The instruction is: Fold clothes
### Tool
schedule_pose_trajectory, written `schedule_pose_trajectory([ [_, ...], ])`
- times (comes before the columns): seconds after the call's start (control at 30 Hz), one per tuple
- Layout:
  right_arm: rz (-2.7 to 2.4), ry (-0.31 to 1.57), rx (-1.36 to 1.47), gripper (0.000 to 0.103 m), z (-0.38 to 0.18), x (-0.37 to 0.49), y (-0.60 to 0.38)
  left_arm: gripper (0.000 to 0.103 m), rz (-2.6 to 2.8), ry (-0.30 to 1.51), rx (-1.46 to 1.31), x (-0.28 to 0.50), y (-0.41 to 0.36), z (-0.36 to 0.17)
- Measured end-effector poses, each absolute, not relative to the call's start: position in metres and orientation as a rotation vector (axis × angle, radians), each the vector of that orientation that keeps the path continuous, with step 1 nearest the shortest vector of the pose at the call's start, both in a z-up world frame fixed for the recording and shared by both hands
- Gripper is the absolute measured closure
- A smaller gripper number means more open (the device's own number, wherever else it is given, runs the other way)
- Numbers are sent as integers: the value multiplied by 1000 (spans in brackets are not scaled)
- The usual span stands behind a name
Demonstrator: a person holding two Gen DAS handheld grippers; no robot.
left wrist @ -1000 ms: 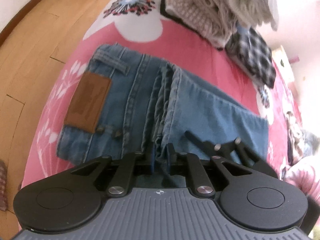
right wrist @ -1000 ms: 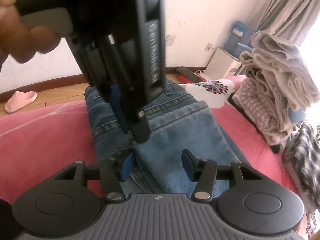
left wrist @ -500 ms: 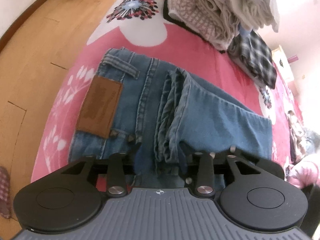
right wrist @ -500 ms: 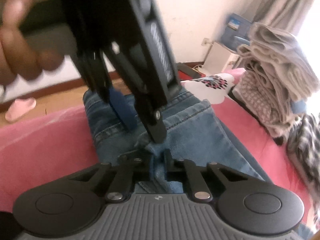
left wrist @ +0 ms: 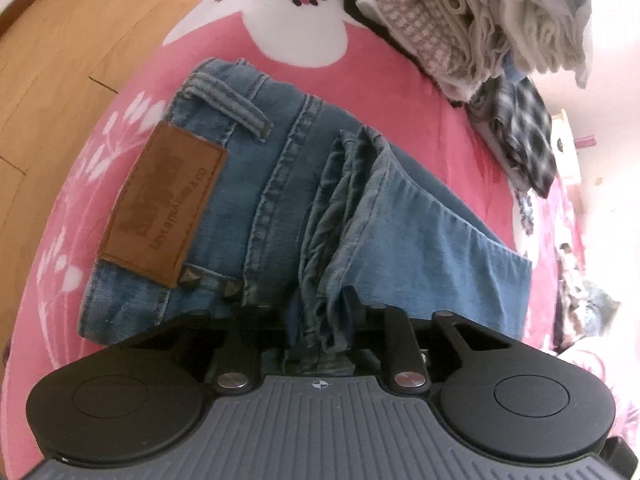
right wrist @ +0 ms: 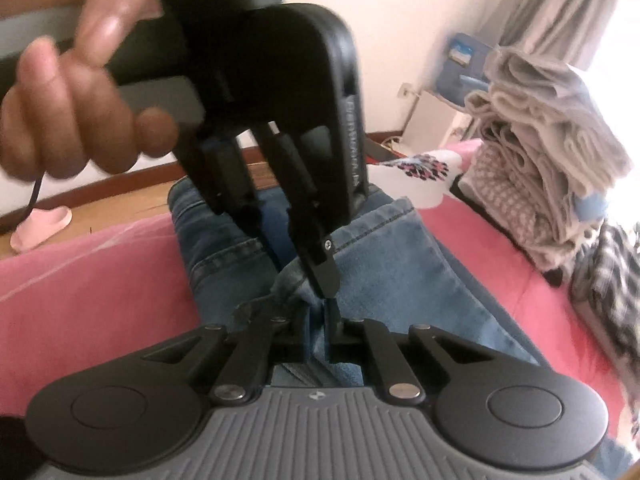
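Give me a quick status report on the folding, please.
Left gripper closing on jeans' bunched edge. Right gripper easing open, denim between pads. Nothing blocking.

Folded blue jeans point(left wrist: 280, 200) (on bed)

Bedroom – pink bedspread point(left wrist: 460, 92), clothes pile point(right wrist: 548, 152), curtain point(right wrist: 560, 8)

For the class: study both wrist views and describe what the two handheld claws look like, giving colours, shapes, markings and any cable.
Each claw, left and right, has a ribbed grey body flanked by two round black discs, black link arms with silver pivot screws, and blue-faced fingers. A small crosshair mark sits at the body's centre. In the right wrist view, the left claw's black housing bears blurred raised lettering, and a dark cable hangs below the hand.
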State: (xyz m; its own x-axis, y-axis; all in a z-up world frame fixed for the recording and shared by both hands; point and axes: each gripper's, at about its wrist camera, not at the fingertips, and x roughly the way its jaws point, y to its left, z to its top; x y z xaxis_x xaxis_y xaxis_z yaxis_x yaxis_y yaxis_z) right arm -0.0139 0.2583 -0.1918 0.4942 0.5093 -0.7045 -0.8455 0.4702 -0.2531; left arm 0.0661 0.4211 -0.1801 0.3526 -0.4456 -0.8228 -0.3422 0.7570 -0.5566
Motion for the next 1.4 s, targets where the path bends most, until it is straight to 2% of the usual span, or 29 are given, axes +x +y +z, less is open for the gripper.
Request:
schedule_pose_trajectory([
  [0.03,894,587,-649,64,-191,-15,257,89,-73,1244,-756,66,420,-178],
  [0.1,886,570,-639,48,-188,-17,254,91,-67,1249,-779,66,422,-177],
  [0.17,883,575,-614,48,-186,-15,254,92,-68,1249,-805,67,425,-172],
  [0.27,849,569,-607,56,-187,-9,256,93,-75,1243,-833,68,426,-163],
  [0.33,832,569,-587,72,-184,-3,256,93,-85,1238,-822,70,423,-157],
  [0.43,840,546,-588,89,-177,-4,258,93,-87,1219,-786,69,418,-150],
  [0.77,880,480,-613,91,-165,-19,300,94,-80,1150,-707,57,440,-122],
  [1.07,914,507,-631,90,-176,-28,329,94,-45,1163,-686,44,473,-130],
  [1.13,926,544,-629,81,-184,-25,333,94,-47,1167,-672,44,476,-133],
  [1.2,944,597,-617,77,-193,-17,335,93,-46,1186,-630,45,477,-142],
  [1.27,947,639,-586,65,-193,-10,330,90,-32,1216,-588,45,477,-157],
  [1.3,950,658,-554,49,-189,-6,322,88,-29,1223,-575,45,478,-163],
  [1.33,952,677,-517,40,-185,-1,312,86,-25,1221,-584,43,480,-168],
  [1.4,952,717,-443,38,-177,8,291,81,-20,1217,-610,41,486,-173],
])
